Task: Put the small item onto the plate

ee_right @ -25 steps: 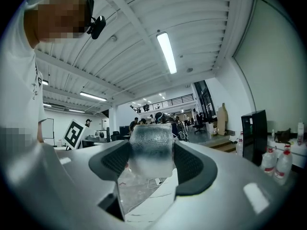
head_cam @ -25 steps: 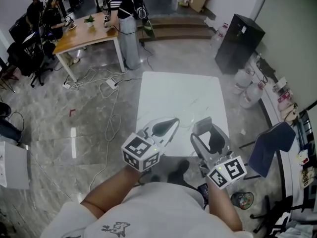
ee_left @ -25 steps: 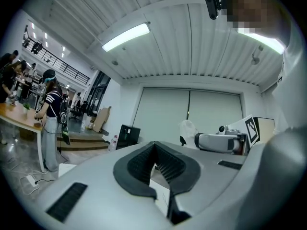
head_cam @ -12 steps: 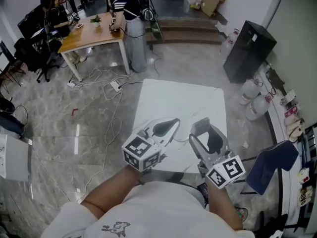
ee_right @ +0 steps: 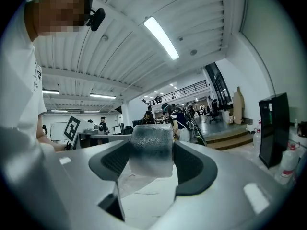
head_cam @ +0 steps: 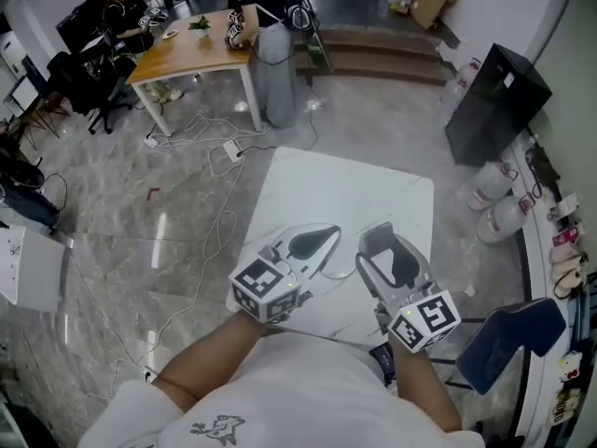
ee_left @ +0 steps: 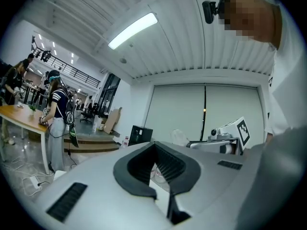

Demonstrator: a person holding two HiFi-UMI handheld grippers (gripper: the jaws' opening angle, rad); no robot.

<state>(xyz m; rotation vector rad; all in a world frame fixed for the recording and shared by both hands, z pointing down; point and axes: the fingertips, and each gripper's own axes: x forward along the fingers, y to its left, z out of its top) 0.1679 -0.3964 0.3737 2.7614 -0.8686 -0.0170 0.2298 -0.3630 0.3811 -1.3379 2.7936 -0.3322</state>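
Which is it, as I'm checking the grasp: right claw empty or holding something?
Holding. The right gripper view shows the right claw clamped on a translucent block.

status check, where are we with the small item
Left gripper jaws shut, empty. Right gripper shut on the small clear item, over the white table near edge. No plate in view, nothing blocking.

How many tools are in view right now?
2. The left tool is over the white table's near left, jaws together on nothing; the right tool, beside it, is clamped on a translucent block. None seem hidden.
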